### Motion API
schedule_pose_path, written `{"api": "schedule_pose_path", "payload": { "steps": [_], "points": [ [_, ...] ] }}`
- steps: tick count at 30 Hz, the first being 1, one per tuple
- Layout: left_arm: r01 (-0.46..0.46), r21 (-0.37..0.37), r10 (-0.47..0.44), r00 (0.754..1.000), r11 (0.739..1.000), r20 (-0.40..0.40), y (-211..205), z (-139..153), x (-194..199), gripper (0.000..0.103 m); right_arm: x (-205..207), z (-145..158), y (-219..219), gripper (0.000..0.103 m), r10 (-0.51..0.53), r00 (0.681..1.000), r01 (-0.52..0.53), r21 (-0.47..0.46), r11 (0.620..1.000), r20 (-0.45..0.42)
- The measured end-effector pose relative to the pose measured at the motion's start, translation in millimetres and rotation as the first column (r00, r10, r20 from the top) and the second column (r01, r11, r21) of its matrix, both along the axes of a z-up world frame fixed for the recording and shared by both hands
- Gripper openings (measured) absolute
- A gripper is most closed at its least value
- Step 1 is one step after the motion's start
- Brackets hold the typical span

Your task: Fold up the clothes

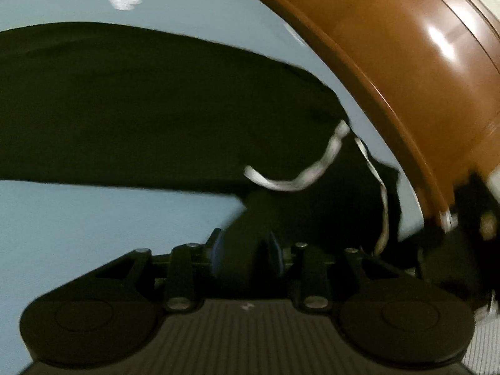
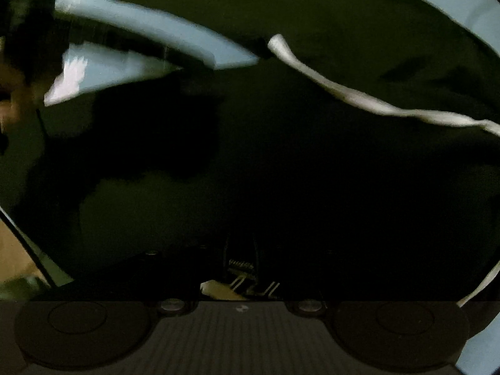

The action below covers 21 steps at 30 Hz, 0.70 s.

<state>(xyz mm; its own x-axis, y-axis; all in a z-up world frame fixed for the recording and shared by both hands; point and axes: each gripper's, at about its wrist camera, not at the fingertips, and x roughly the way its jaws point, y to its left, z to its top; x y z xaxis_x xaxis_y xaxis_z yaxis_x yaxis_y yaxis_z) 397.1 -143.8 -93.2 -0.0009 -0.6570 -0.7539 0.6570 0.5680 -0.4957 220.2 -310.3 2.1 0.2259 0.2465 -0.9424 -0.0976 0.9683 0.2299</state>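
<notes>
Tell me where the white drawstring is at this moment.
In the left wrist view the white drawstring lies on the dark garment, right of centre, near the brown curved rim.

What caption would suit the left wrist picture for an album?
Left gripper fingers around a fold of dark garment with white drawstring, on a light blue surface.

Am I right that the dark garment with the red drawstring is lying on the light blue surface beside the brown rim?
Not quite: the drawstring is white, not red, as the left wrist view shows. The rest holds: the dark garment lies on the light blue surface beside the brown rim.
</notes>
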Motion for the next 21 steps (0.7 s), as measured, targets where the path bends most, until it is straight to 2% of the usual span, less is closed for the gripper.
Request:
{"api": "schedule_pose_path", "payload": {
  "steps": [3,6,9,11,13,15,21],
  "points": [
    [0.04,0.042,-0.038,0.998,0.998,-0.049,-2.7,-15.6,-15.3,0.031,18.6,17.2,-9.3,0.022,-0.008,0.996,0.011,-0.024,1.0,0.092],
    [0.017,0.011,-0.016,0.996,1.0,-0.089,6.7,-16.6,-26.2,0.038,45.4,27.6,-13.3,0.025,-0.025,0.983,0.025,-0.002,1.0,0.18],
    [0.055,0.024,-0.052,0.991,0.998,-0.126,8.2,-16.7,-34.3,0.038,67.8,22.5,-7.9,0.026,0.011,0.976,-0.01,-0.005,1.0,0.218],
    [0.077,0.03,-0.073,0.988,0.997,-0.134,10.3,-16.2,-38.2,0.038,75.5,6.6,-0.7,0.026,0.027,0.981,-0.029,0.006,1.0,0.19],
    [0.1,0.043,-0.093,0.986,0.994,-0.14,10.8,-15.1,-39.0,0.038,75.3,-13.9,0.0,0.028,0.027,0.995,-0.03,0.027,0.999,0.1],
    [0.101,0.065,-0.094,0.99,0.993,-0.103,20.3,-8.5,-37.3,0.038,61.8,-13.8,-3.9,0.028,0.031,0.992,-0.036,0.043,0.998,0.118],
    [0.052,0.053,-0.053,0.999,0.997,0.006,40.7,18.1,-10.6,0.038,29.4,-15.8,-10.9,0.028,0.04,0.999,-0.041,0.057,0.998,0.021]
  ]
}}
